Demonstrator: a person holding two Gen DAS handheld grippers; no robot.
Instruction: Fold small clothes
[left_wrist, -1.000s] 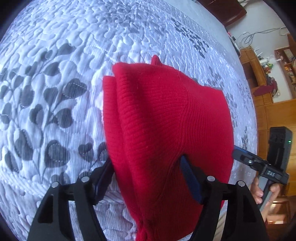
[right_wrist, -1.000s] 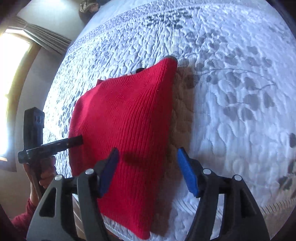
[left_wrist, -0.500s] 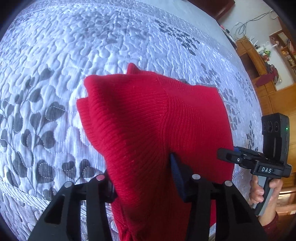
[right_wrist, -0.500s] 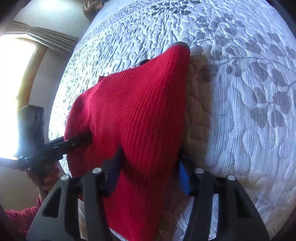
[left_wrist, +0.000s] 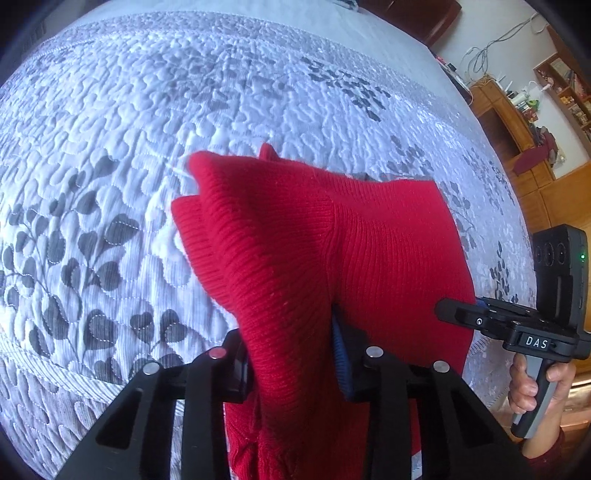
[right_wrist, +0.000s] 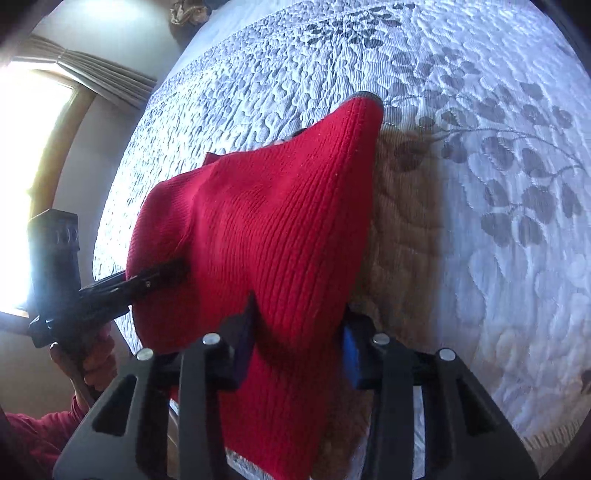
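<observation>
Red ribbed knit, a small garment (left_wrist: 332, 266), is bunched up off a quilted bedspread (left_wrist: 110, 147) near the bed's front edge, gathered at its near end by both grippers. The left gripper (left_wrist: 291, 354) has just been closing, and its blue pads now pinch a thick fold of the knit; the right gripper (right_wrist: 297, 343) has likewise just been closing on the opposite near corner, cloth squeezed between its fingers. Each shows in the other's view: the right gripper's tip (left_wrist: 458, 314) presses into the knit's right edge, with a hand (left_wrist: 532, 384) on its handle, and the left gripper's tip (right_wrist: 162, 275) digs into the left side.

Pinching both near corners at once looks meant to carry that edge up and over, away from the person, so the garment can be doubled on itself. That would explain why the near end rises in a hump while the far end stays low on the bedspread.

The garment's long axis runs away from the person, from the gripped end toward a narrower far end (right_wrist: 364, 101) that points up the bed. Ribs run along that same line. Whether that far tip is a cuff, collar or hem I cannot say; the fisheye bends it and folds hide it. A small red flap (left_wrist: 267, 151) pokes up behind the hump.

Beyond, a curtained window (right_wrist: 44, 122) sits left and wooden shelves (left_wrist: 517, 110) right.
</observation>
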